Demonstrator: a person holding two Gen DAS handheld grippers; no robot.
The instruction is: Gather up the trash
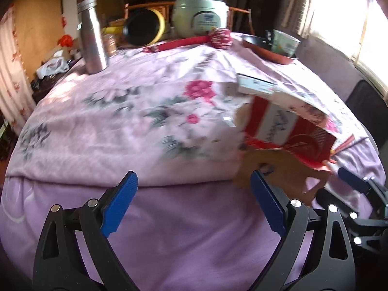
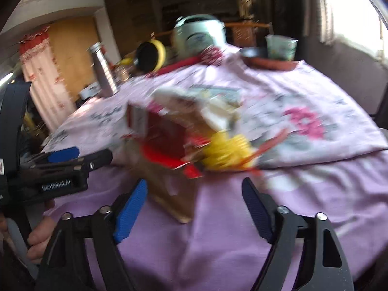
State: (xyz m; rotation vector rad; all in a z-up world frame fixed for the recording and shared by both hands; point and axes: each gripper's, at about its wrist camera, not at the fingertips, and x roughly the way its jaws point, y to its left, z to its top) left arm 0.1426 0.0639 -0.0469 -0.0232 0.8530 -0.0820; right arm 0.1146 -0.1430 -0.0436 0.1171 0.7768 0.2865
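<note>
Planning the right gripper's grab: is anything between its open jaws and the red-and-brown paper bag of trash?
Nothing visible blocks it. The right gripper is open and empty, and the paper bag stands just ahead on the pink tablecloth, toward its left finger. The left gripper hovers off to the side.

Both wrist views sit low at the near edge of the worktop (image 1: 101,126), tilted down and looking across it. The left one looks from the left, the right one from the right; both catch the rice cooker (image 1: 200,14) at the far end.
</note>
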